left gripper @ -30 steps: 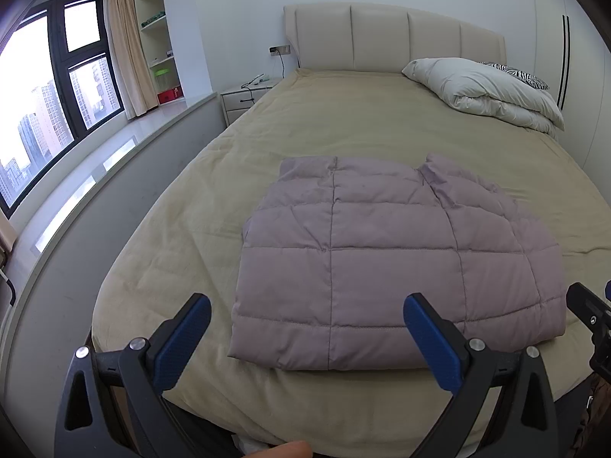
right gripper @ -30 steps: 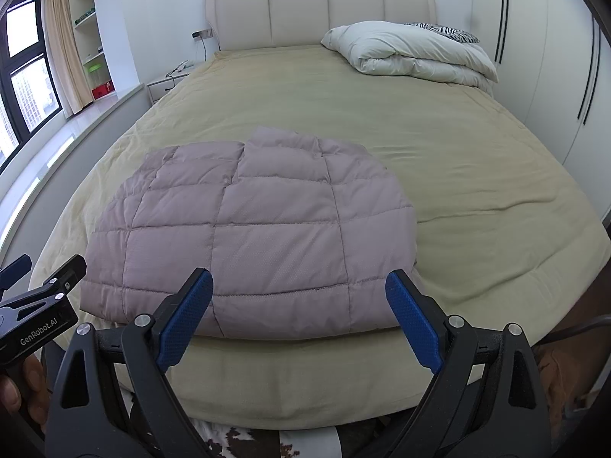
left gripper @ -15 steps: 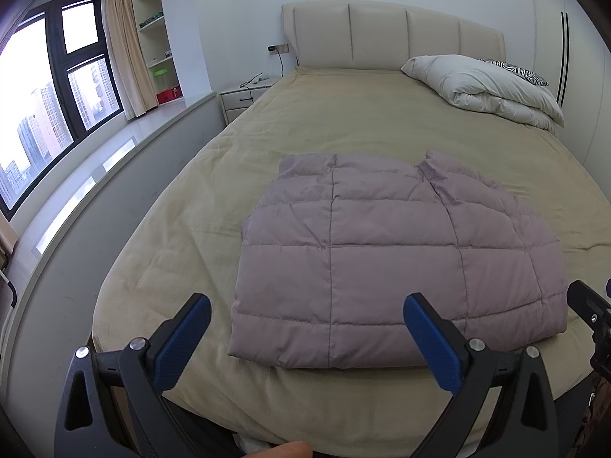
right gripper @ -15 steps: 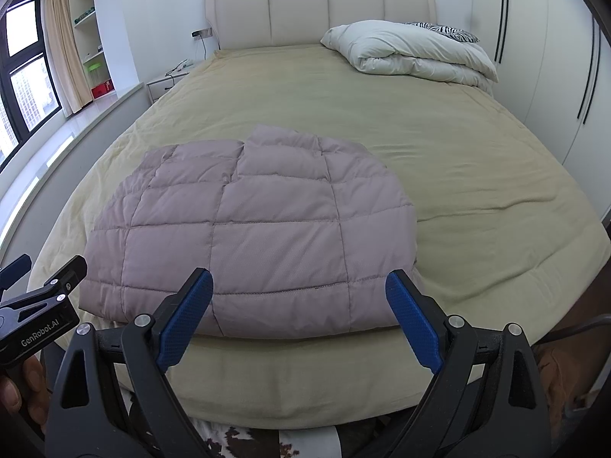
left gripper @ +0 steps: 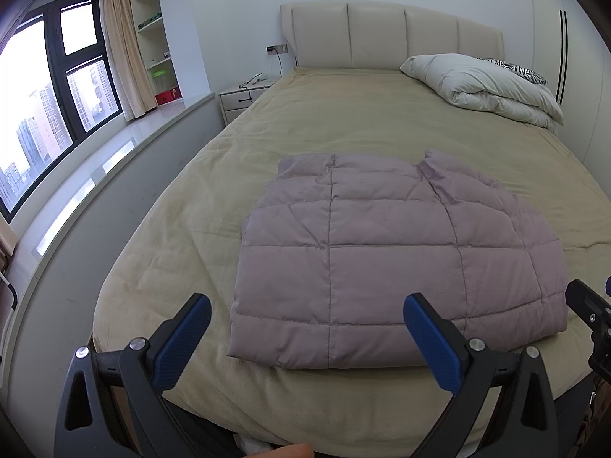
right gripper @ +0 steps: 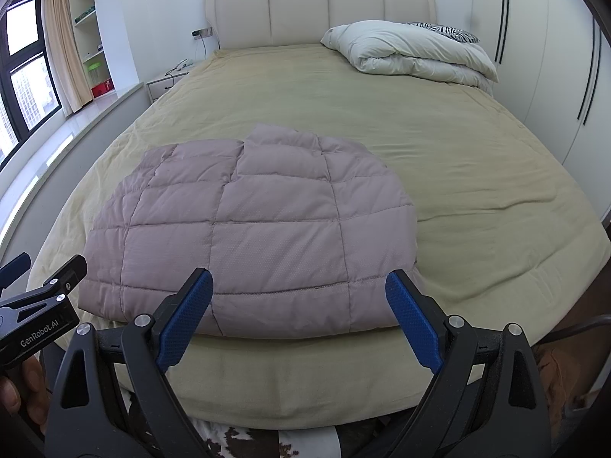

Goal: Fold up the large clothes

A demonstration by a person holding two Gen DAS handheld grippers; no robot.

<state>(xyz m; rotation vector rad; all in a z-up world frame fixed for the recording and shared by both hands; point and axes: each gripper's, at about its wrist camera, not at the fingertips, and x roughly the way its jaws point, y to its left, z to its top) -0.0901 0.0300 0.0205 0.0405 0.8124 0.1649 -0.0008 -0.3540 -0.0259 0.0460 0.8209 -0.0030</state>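
A mauve quilted puffer jacket (left gripper: 389,259) lies folded into a flat rectangle near the foot of the bed; it also shows in the right wrist view (right gripper: 259,229). My left gripper (left gripper: 305,337) is open and empty, held off the bed's foot edge, short of the jacket's near hem. My right gripper (right gripper: 299,318) is open and empty, also just short of the near hem. The left gripper's body (right gripper: 34,313) shows at the left edge of the right wrist view.
The bed (left gripper: 343,122) has a beige cover and a padded headboard (left gripper: 389,34). A folded white duvet (left gripper: 485,87) with a zebra pillow lies at the head right. A nightstand (left gripper: 244,95), window ledge and shelves stand on the left; wardrobe doors (right gripper: 553,57) on the right.
Both grippers stay open and empty. The views barely shift; the jacket lies still.
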